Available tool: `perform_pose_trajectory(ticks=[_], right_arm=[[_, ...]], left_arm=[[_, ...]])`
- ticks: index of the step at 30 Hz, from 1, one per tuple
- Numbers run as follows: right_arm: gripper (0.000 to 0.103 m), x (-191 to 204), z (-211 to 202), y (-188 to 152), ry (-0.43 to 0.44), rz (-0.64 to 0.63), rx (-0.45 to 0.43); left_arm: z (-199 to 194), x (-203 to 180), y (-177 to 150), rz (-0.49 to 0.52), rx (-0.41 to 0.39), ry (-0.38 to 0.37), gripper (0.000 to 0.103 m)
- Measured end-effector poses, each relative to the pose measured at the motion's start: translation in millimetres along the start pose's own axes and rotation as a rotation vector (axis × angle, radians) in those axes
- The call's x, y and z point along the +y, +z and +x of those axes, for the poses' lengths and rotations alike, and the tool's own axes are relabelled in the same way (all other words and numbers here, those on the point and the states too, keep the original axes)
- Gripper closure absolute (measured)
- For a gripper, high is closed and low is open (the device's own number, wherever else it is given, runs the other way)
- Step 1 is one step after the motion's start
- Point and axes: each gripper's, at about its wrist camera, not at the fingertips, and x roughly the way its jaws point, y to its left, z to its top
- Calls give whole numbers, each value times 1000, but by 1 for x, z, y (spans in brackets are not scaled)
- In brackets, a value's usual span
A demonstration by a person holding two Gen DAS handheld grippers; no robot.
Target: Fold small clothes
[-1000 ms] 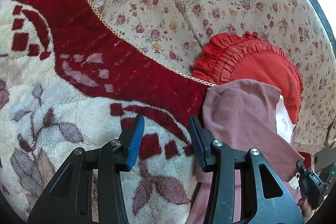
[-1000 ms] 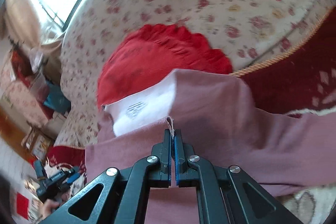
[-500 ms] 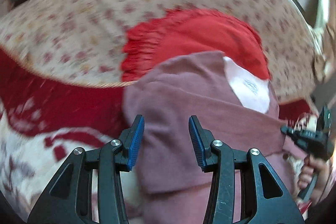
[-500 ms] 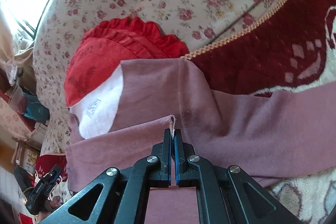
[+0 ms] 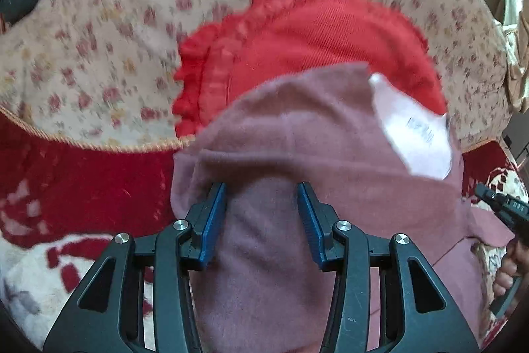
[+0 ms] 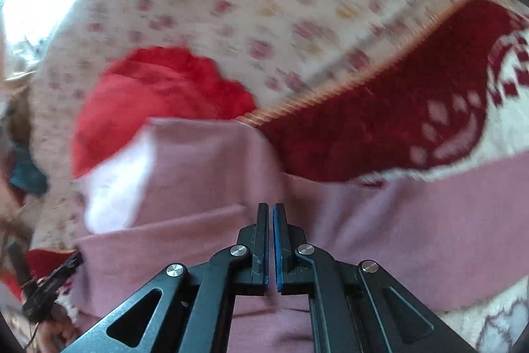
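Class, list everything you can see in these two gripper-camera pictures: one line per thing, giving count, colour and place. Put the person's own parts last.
Pink garment: one, dusty pink with white lining showing at its neck, spread over the blanket.
Red cushion: one, red with frilled edge, behind the garment against the floral cover.
Floral cover: one, cream with small red flowers, at the back.
Blanket: one, dark red and cream, fluffy, under the garment.
Left gripper: black, blue pads, open over a sleeve.
Right gripper: black, nearly closed above the garment.

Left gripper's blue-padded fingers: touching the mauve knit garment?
Cannot tell. Left wrist view shows the left gripper open with the mauve knit garment between and beyond its fingers, pad contact unclear.
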Motion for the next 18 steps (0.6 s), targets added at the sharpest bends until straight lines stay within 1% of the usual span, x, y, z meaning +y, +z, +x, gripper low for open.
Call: perform_pose_trajectory(ticks=[1,2,3,4,5,6,7,9,12,14,16,18], right_arm=[[101,9,2,0,36,-39,11],[101,18,7,-2,47,-80,21],[101,24,15,-6,39,-112,32],[101,25,27,-9,26,-115,67],[101,23,35,-11,9,-106,94],[101,16,48,-14,-30,-88,124],[101,11,51,-15,-44,-75,123],[102,5,48,-13,-31,-41,118],[101,13,23,-8,-26,-73,87],[101,18,6,-10,-2,-92,84],[101,24,-2,-18,-14,-127,129],[101,21,3,-30,-54,-164,187]], left_arm=[[-7,-3,2,9,-37,-17,60],[-7,-3,3,15,-46,-23,60],[-3,-4,3,20,-36,-21,60],[4,-2,1,17,-7,-14,60],[14,1,-1,5,39,-10,60],[22,5,-3,-14,65,-22,59],[23,9,-3,-31,68,-33,57],[20,12,-1,-45,65,-46,57],[-1,11,1,-45,26,-1,57],[-22,16,-3,-87,12,-25,57],[-35,22,-15,-141,28,-62,57],[-33,23,-29,-170,83,-59,57]])
